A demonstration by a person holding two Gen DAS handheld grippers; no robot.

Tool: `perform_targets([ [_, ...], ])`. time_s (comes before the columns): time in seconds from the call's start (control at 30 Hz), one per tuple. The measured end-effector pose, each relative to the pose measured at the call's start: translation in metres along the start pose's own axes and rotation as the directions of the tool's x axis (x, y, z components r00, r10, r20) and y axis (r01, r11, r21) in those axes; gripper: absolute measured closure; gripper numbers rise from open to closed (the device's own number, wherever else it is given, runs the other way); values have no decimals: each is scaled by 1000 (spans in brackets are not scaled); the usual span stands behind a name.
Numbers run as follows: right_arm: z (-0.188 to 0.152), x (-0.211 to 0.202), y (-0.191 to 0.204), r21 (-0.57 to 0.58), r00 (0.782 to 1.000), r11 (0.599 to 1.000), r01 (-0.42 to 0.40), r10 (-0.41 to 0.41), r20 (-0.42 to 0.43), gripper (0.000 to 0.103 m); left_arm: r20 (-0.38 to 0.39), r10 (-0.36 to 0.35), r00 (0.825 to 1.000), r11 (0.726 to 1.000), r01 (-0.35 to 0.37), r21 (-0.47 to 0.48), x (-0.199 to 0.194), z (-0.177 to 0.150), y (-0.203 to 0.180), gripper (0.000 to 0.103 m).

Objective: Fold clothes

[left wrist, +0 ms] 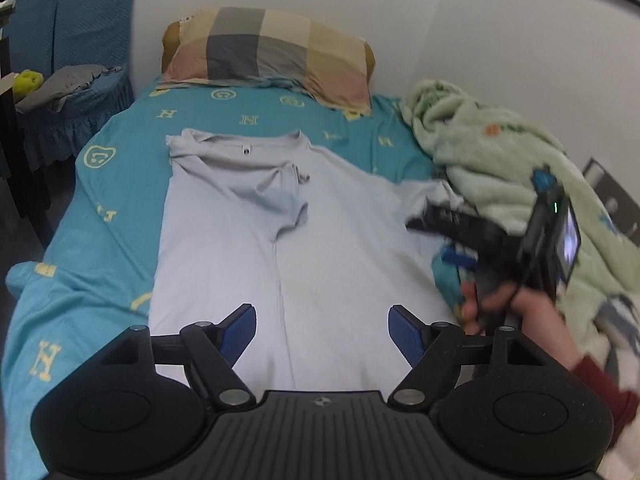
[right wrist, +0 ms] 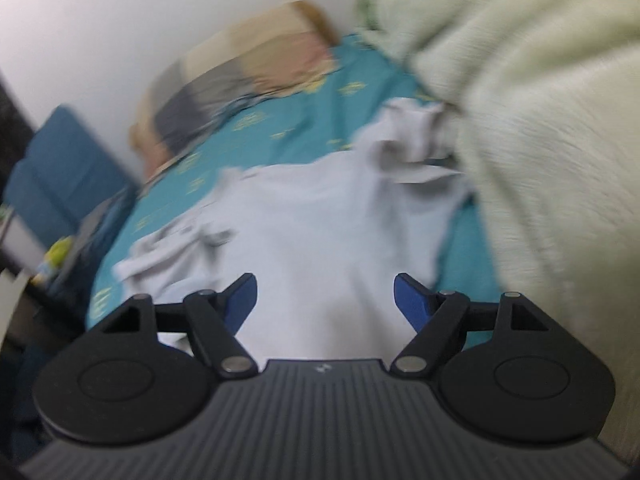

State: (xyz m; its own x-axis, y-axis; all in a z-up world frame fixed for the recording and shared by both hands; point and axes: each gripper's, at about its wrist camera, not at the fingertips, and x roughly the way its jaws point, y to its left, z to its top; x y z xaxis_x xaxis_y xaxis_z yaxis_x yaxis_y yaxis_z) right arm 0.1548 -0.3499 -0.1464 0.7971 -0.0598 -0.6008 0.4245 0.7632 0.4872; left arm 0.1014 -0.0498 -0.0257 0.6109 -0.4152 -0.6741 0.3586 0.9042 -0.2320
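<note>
A pale grey shirt (left wrist: 248,216) lies flat on a bed with a blue-green sheet (left wrist: 92,208) that has yellow letters and smiley faces on it. The shirt's neck points toward the far end of the bed, where a checked pillow (left wrist: 268,48) rests against the white wall (left wrist: 480,40). One sleeve (left wrist: 286,196) is folded in on top of the shirt and looks wrinkled. The other sleeve (left wrist: 432,194) sticks out to the side and reaches the edge of a fluffy green blanket (left wrist: 500,160) that is piled next to the shirt.

The left gripper (left wrist: 322,330) hangs over the near part of the shirt. Its two blue fingers are spread wide and there is nothing between them. It is let go, not holding anything.

The right gripper (right wrist: 324,300) is also spread wide with nothing between its blue fingers. It hangs above the shirt, with the green blanket close on its right side. Its view is blurry. From the left wrist view you can see a hand (left wrist: 504,304) in a dark red sleeve (left wrist: 604,388) holding that gripper near the stuck-out sleeve.

Beside the bed stands a blue chair (left wrist: 72,40) with some grey cloth (left wrist: 68,82) on its seat.
</note>
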Motion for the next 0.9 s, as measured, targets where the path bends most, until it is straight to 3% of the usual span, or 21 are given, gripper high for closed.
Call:
perform_targets([
  [0.1,-2,23,-8,15,997,998,56,-56,45,27,16,9,1000,999,-9,-34,26,-5,23,28],
  [0.3,5,78,-7,61,975,979,196,-201,98,28,3,122,992,992,-122,28,66,-7,55,28],
  [0.5,30,105,-12,141,943,960,243,-268,197,28,9,68,998,998,-68,-7,83,4,66,28],
  [0.57,38,112,-11,168,930,946,277,-308,202,42,9,72,997,997,-72,3,86,4,67,28],
  [0.63,46,118,-9,178,919,933,311,-343,192,79,9,68,998,998,-68,-10,85,5,71,28],
  [0.7,48,117,-3,142,918,936,323,-346,192,85,14,62,998,998,-61,-30,83,7,75,28],
  [0.9,44,85,65,-77,902,944,321,-280,327,86,120,82,989,993,-71,-89,45,18,88,28],
])
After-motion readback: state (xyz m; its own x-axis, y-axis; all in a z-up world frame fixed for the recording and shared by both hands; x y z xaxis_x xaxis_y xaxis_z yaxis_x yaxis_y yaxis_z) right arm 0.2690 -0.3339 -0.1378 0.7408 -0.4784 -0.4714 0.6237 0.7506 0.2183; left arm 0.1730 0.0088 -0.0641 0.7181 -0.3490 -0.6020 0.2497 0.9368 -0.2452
